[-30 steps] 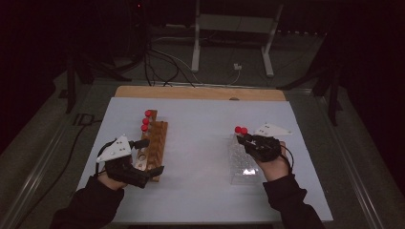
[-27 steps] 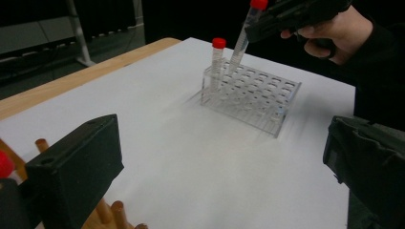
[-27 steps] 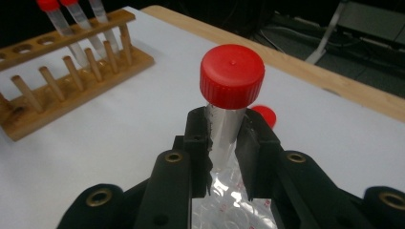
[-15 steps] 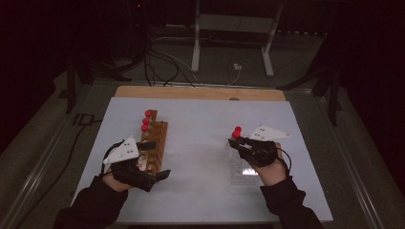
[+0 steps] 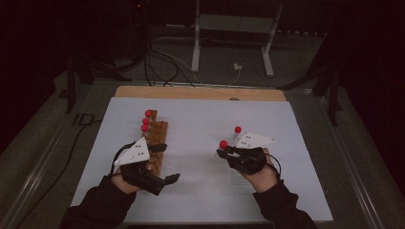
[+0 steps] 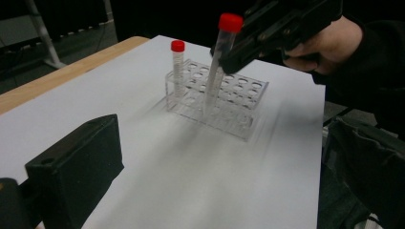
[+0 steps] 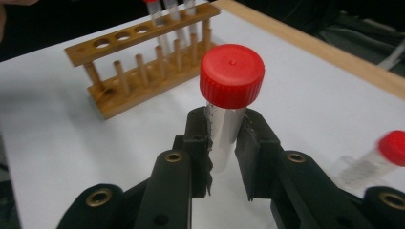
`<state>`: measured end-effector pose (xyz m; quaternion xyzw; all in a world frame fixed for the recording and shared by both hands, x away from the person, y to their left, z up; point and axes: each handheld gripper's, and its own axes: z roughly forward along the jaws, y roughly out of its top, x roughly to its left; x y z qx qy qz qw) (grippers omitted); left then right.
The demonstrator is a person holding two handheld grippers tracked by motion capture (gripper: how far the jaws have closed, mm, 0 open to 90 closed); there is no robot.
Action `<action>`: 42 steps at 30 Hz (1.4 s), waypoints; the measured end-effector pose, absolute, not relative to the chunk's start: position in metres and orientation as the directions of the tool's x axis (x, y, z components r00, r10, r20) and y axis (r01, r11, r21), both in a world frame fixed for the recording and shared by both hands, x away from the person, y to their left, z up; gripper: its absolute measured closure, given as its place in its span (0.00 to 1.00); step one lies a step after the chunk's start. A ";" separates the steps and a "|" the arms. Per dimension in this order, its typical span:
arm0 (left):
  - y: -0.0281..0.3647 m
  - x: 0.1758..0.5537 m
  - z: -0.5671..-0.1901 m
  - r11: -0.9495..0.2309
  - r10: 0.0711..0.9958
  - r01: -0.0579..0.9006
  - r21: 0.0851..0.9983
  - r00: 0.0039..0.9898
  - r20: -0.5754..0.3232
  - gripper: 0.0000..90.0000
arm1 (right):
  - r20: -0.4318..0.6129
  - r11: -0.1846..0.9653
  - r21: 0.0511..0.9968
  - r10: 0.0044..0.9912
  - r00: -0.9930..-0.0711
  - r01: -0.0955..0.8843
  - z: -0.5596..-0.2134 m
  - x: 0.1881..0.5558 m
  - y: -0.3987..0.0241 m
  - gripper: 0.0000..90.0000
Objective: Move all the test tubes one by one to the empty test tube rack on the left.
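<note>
While both sleeved forearms come in from the near edge of the white-covered desk (image 5: 200, 200), the left gripper (image 5: 162, 163) sits nearest, beside the near end of the brown wooden tube rack (image 5: 157, 138). Its black jaws stand apart with nothing between them; in the left gripper view one jaw block shows low at the left over bare white surface.

Right gripper (image 5: 223, 151) is at about the same depth on the other side, grey three-cornered plate on top. Its jaws are clamped on a clear plastic tube with a red screw cap (image 7: 228, 102), pads pressing the tube body just under the cap. In the left gripper view that tube hangs roughly upright, slightly tilted, held up over the clear acrylic tube rack (image 6: 224, 102), its pointed tip down at the rack's top holes; cannot tell if the tip is inside a hole.

A second clear tube with a red cap (image 6: 177, 67) stands upright in a far corner hole of the acrylic rack, near the held one but apart from it.

Farther back, three more red-capped tubes (image 5: 145, 120) stand in a row at the far end of the wooden rack; its near holes are open. Beyond that a bare wooden strip (image 5: 200, 93) edges the desk's far side.
</note>
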<state>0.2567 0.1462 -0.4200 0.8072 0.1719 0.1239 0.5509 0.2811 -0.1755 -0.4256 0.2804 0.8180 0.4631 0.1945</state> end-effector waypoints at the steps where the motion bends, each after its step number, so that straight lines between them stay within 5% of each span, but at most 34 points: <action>1: 0.144 0.257 -0.420 -0.339 0.411 0.138 0.931 0.911 0.015 0.01 | -0.057 0.417 0.865 0.635 -0.770 0.280 -0.427 0.281 -0.174 0.84; 24: 0.101 0.259 -0.426 -0.384 0.347 0.115 0.916 0.937 0.028 0.09 | -0.039 0.490 0.825 0.547 -0.836 0.282 -0.445 0.269 -0.147 0.84; 42: 0.074 0.266 -0.431 -0.382 0.380 0.111 0.918 0.924 0.046 0.47 | -0.030 0.503 0.819 0.519 -0.854 0.277 -0.448 0.265 -0.140 0.84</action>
